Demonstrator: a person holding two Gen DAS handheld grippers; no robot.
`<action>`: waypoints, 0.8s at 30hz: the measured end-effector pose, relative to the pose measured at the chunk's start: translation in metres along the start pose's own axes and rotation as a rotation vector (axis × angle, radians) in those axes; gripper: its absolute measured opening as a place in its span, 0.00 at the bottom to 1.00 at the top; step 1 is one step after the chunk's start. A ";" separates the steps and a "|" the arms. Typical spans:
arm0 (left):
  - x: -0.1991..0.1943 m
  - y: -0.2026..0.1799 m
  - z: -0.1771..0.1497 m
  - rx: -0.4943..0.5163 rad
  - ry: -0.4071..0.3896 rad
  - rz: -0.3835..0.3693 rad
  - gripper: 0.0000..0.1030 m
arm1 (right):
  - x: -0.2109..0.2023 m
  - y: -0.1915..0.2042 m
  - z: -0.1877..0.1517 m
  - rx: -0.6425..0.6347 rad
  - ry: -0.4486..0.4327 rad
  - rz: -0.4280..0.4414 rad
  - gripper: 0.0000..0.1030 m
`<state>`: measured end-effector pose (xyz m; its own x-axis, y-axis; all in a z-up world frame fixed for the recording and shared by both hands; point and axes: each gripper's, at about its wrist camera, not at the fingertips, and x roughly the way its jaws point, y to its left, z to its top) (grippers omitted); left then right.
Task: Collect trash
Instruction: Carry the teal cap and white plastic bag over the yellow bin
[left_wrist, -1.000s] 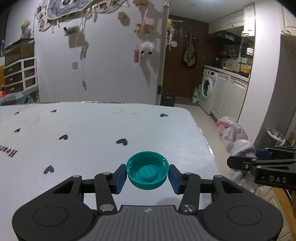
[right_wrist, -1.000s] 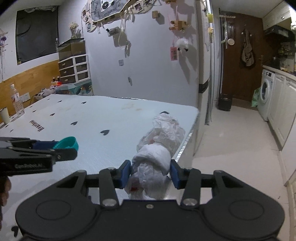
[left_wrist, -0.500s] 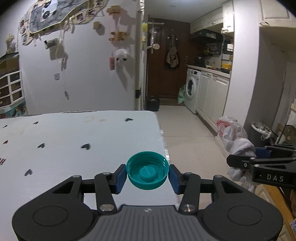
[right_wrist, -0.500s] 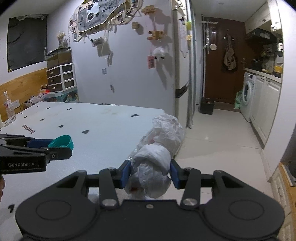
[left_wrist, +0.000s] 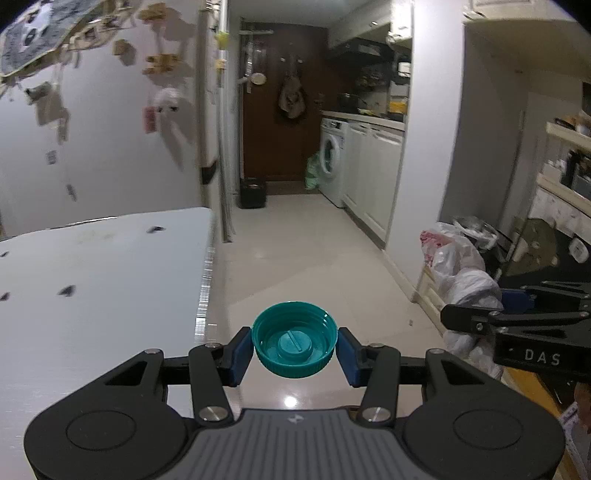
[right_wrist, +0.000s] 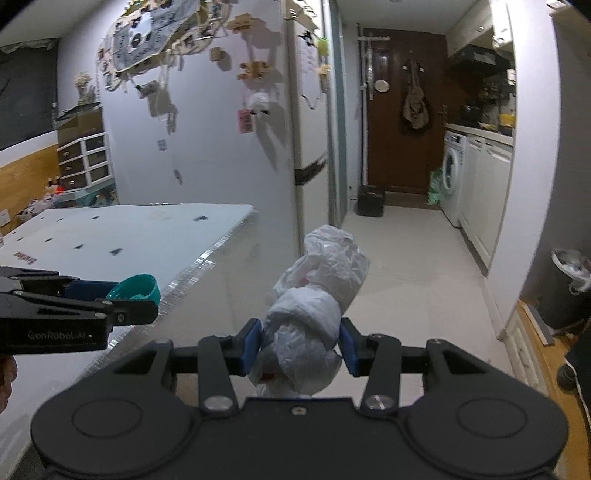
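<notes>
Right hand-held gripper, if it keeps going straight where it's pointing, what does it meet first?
Probably only the bare floor. The right hand-held gripper, shut on the plastic bag, aims past the table edge into the open walkway, though depth is unclear.

"DAS" on right gripper (left_wrist: 517, 317), "GenRobot.AI" on left gripper (right_wrist: 122, 295)

left gripper (left_wrist: 295, 350) clamped, right gripper (right_wrist: 301, 345) clamped (tilted down)

Table (left_wrist: 92, 280) at left, washing machine (left_wrist: 330, 162) beyond, bin (right_wrist: 570, 291) at right.
</notes>
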<state>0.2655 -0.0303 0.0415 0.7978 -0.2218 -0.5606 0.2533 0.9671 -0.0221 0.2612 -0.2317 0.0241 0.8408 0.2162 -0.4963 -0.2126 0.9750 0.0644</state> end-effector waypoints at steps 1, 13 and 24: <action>0.004 -0.006 0.000 0.004 0.006 -0.010 0.48 | 0.000 -0.006 -0.003 0.005 0.006 -0.007 0.45; 0.069 -0.060 -0.016 0.025 0.116 -0.110 0.48 | 0.027 -0.064 -0.050 0.078 0.113 -0.060 0.45; 0.171 -0.073 -0.063 0.008 0.347 -0.157 0.48 | 0.108 -0.105 -0.125 0.215 0.330 -0.074 0.45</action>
<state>0.3490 -0.1312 -0.1047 0.5165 -0.3106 -0.7980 0.3631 0.9234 -0.1244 0.3118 -0.3174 -0.1443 0.6375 0.1508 -0.7555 -0.0192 0.9835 0.1801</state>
